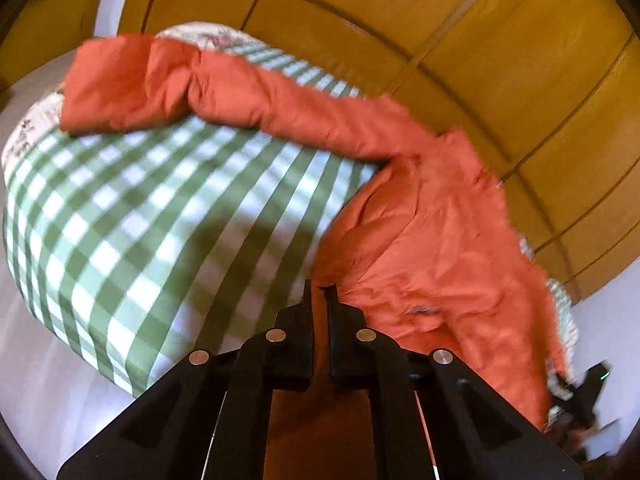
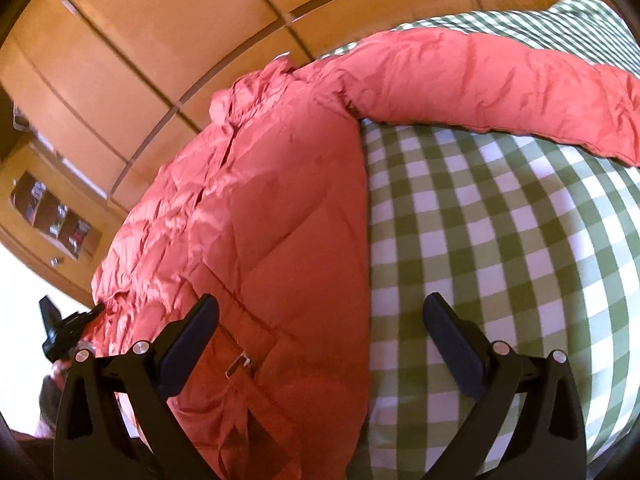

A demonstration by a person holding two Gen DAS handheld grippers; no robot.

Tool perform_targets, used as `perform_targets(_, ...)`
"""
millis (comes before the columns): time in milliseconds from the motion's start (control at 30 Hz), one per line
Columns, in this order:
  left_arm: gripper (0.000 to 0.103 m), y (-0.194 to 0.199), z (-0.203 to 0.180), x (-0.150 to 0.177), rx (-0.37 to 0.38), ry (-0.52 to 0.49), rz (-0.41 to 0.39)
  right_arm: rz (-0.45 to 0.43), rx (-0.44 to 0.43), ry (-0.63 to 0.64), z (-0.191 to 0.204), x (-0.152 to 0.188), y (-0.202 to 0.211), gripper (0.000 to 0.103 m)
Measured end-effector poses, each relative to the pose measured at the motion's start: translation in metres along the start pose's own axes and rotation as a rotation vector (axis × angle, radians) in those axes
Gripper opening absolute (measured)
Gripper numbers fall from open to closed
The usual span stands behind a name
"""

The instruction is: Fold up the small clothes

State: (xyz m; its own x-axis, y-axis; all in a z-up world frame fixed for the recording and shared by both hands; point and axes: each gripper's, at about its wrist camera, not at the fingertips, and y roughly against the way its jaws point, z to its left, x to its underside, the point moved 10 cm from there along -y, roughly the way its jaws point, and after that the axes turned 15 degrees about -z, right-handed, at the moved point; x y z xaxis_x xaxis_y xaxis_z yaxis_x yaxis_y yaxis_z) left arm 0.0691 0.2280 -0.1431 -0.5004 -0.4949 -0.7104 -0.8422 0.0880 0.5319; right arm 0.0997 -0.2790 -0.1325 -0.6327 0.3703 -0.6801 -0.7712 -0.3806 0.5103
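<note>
An orange-red puffer jacket (image 1: pixel 424 236) lies on a green-and-white checked cloth (image 1: pixel 152 216). One sleeve (image 1: pixel 256 96) stretches away across the cloth to the far left. My left gripper (image 1: pixel 319 292) is shut on the jacket's hem, and orange fabric runs down between its fingers. In the right wrist view the jacket body (image 2: pixel 256 216) fills the left half and the sleeve (image 2: pixel 480 84) arcs to the right. My right gripper (image 2: pixel 320 312) is open just above the jacket's lower edge, its left finger over the jacket, its right finger over the checked cloth (image 2: pixel 500 240). The left gripper (image 2: pixel 60 328) shows at the jacket's far left corner.
Wooden wardrobe doors (image 1: pixel 460 40) stand behind the bed-like surface. A floral sheet (image 1: pixel 208 34) shows under the checked cloth at the far end. A white floor (image 1: pixel 36 360) lies on the left. A shelf with small items (image 2: pixel 52 208) is in the wardrobe at the left.
</note>
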Motion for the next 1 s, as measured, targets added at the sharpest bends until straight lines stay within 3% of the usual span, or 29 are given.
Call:
perform_targets(133, 0.004, -0.008, -0.003, 0.009, -0.004, -0.049, -0.006, 0.004, -0.047, -0.016, 0.012, 0.003, -0.011, 0.097)
perform_targets(200, 0.004, -0.007, -0.009, 0.014, -0.019, -0.111, 0.001, 0.014, -0.009, 0.034, 0.017, 0.005, -0.023, 0.072)
perform_targets(233, 0.004, -0.009, -0.010, 0.015, -0.023, -0.132, 0.006, 0.010, 0.014, 0.066, 0.018, 0.005, -0.027, 0.067)
perform_targets(300, 0.004, -0.009, -0.021, 0.025, -0.025, -0.182, 0.027, 0.011, 0.021, 0.119, 0.023, 0.002, -0.035, 0.041)
perform_targets(400, 0.004, -0.003, -0.043, 0.046, -0.025, -0.300, 0.066, -0.012, 0.077, 0.114, 0.005, -0.019, -0.039, 0.023)
perform_targets(533, 0.004, 0.011, -0.086, 0.082, 0.033, -0.488, 0.124, -0.047, 0.152, 0.067, -0.034, -0.050, -0.030, 0.016)
perform_targets(633, 0.004, 0.020, -0.106, 0.104, 0.077, -0.588, 0.171, -0.026, 0.173, 0.126, -0.045, -0.048, -0.016, 0.016)
perform_targets(767, 0.004, 0.024, -0.105, 0.105, 0.096, -0.565, 0.199, -0.006, 0.138, 0.172, -0.040, -0.020, -0.001, 0.017)
perform_targets(833, 0.006, 0.028, -0.097, 0.101, 0.102, -0.528, 0.201, -0.012, 0.128, 0.178, -0.036, -0.016, 0.003, 0.023)
perform_targets(867, 0.010, 0.031, -0.094, 0.097, 0.106, -0.504, 0.201, -0.016, 0.160, 0.194, -0.036, -0.017, 0.008, 0.044)
perform_targets(900, 0.023, 0.032, -0.091, 0.090, 0.115, -0.465, 0.200, -0.021, 0.184, 0.211, -0.036, -0.019, 0.010, 0.068)
perform_targets(933, 0.034, 0.035, -0.088, 0.081, 0.124, -0.421, 0.186, -0.045, 0.207, 0.243, -0.035, -0.028, 0.011, 0.071)
perform_targets(967, 0.069, 0.042, -0.081, 0.071, 0.125, -0.389, 0.154, -0.079, 0.214, 0.278, -0.030, -0.041, 0.015, 0.071)
perform_targets(1000, 0.092, 0.046, -0.080, 0.061, 0.130, -0.366, 0.116, -0.105, 0.221, 0.299, -0.025, -0.050, 0.016, 0.073)
